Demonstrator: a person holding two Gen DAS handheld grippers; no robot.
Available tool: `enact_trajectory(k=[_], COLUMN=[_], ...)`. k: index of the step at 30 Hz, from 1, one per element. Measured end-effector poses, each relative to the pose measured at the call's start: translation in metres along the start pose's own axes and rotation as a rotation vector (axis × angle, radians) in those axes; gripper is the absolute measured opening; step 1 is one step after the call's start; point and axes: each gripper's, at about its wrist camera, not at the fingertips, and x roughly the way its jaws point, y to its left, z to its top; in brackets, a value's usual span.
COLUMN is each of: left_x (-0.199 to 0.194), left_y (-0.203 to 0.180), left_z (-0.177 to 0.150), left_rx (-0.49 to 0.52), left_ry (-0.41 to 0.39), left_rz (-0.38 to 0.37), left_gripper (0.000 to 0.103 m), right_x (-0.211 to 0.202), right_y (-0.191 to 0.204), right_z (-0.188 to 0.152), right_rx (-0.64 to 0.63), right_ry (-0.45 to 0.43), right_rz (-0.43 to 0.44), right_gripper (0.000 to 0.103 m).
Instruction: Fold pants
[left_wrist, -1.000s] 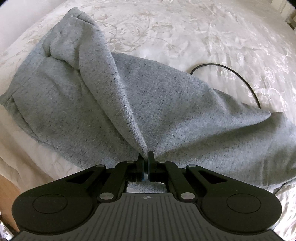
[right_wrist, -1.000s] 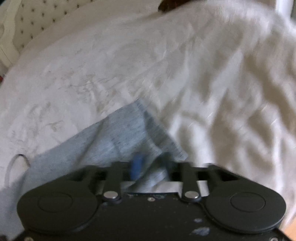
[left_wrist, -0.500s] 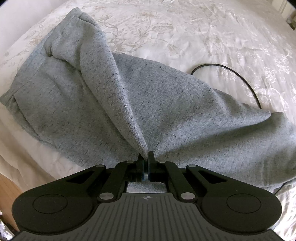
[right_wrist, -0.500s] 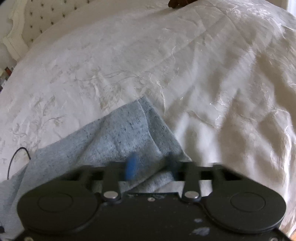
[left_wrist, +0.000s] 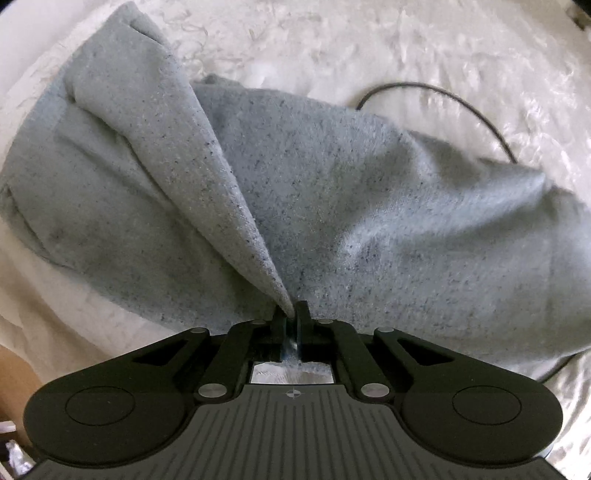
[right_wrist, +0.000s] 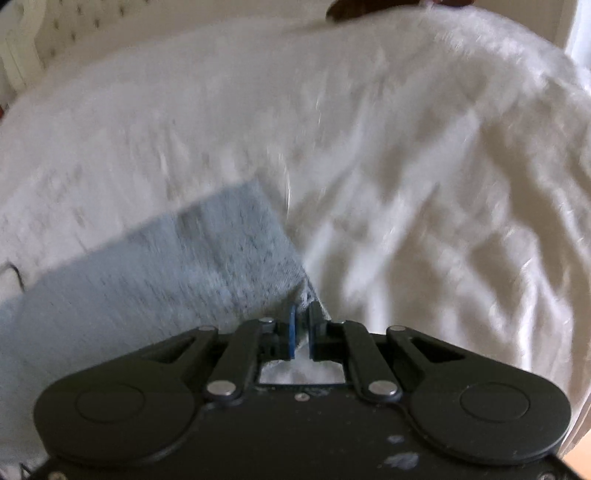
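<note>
Soft daylight, fisheye-bent edges; right wrist view heavily motion-blurred.

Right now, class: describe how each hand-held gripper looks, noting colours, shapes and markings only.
The left hand-held gripper is matte black: two round lobes, silver pivot rivets, a ribbed grey deck with a small crosshair mark and black fingers. The right hand-held gripper has the same black shape, but one blue pad and pale scuffs on its smooth deck.

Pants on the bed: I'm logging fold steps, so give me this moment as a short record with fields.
garment: grey pants, partly bunched, a raised ridge of cloth running up to the left grip
surface: white bedspread
left gripper: shut on a pinch of the pants
right gripper: shut on the pants' edge
other: black cable on the bedspread, beyond the pants
image quality: right wrist view blurred
</note>
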Motion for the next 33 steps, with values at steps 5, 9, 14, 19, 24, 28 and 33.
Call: enact_trajectory(k=[5, 9, 14, 19, 24, 28, 33], left_x=[-0.033, -0.053, -0.057, -0.061, -0.054, -0.043, -0.019], left_y=[0.011, 0.023, 0.04, 0.082, 0.146, 0.205, 0.265], left_z=[-0.006, -0.018, -0.032, -0.023, 0.014, 0.044, 0.086], left_rx=[0.034, 0.105, 0.166, 0.152, 0.1, 0.036, -0.027], left_ry=[-0.096, -0.136, -0.111, -0.152, -0.186, -0.21, -0.203], left_rz=[-0.038, -0.093, -0.126, -0.117, -0.111, -0.112, -0.116], left_gripper=[0.009, 0.01, 0.01, 0.01, 0.01, 0.01, 0.01], right_x=[-0.034, -0.08, -0.132, -0.186, -0.216, -0.22, -0.204], right_y=[0.012, 0.028, 0.061, 0.113, 0.204, 0.288, 0.402], right_z=[0.001, -0.017, -0.05, -0.086, -0.106, -0.107, -0.104], right_rx=[-0.068, -0.232, -0.395, -0.548, -0.643, -0.616, -0.585], right_ry=[-0.091, -0.2, -0.281, -0.321, -0.321, -0.282, -0.215], right_rz=[-0.015, 0.0, 0.085, 0.28, 0.451, 0.575, 0.71], right_gripper=[0.053, 0.054, 0.06, 0.075, 0.075, 0.075, 0.075])
